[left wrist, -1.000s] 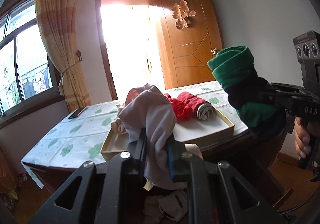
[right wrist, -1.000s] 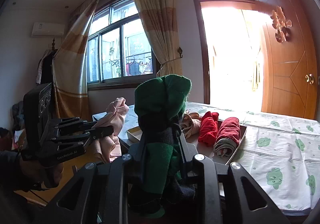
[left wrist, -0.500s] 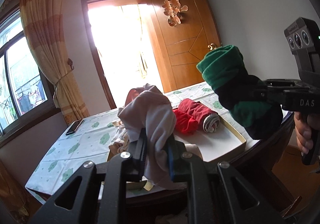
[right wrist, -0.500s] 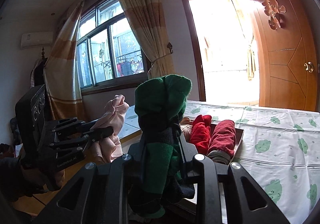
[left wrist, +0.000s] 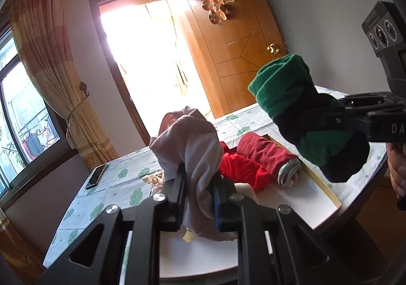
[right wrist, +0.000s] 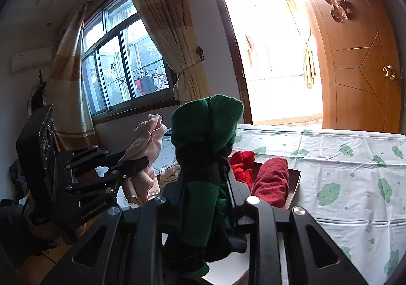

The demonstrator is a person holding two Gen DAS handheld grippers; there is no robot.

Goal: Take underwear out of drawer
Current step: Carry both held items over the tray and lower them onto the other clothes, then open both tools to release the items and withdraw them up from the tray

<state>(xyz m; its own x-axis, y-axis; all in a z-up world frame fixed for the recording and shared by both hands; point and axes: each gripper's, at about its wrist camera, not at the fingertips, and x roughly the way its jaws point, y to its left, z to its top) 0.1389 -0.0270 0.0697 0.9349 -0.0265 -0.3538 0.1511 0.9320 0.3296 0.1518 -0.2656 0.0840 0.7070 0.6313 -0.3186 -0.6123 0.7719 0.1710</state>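
My left gripper [left wrist: 199, 183] is shut on a pale pink underwear roll [left wrist: 192, 147], held up over the near end of a shallow white tray [left wrist: 327, 193]. The same gripper [right wrist: 142, 160] and pink roll [right wrist: 147, 140] show at the left of the right wrist view. My right gripper [right wrist: 205, 183] is shut on a green and black underwear roll [right wrist: 205, 127], which stands upright between its jaws. In the left wrist view that green roll [left wrist: 286, 86] hangs at the right, above the tray's edge. Two red rolls [left wrist: 261, 153] and a beige one [left wrist: 154, 179] lie in the tray.
The tray sits on a table with a white cloth printed in green [right wrist: 355, 158]. A dark phone [left wrist: 96, 176] lies on the cloth at the left. Behind stand a wooden door [left wrist: 241, 51], a bright doorway, curtains [left wrist: 50, 61] and a window.
Both grippers have risen and moved in over the table with their rolls still gripped. The tray and red rolls now lie closer beneath them, and both views have rolled slightly.
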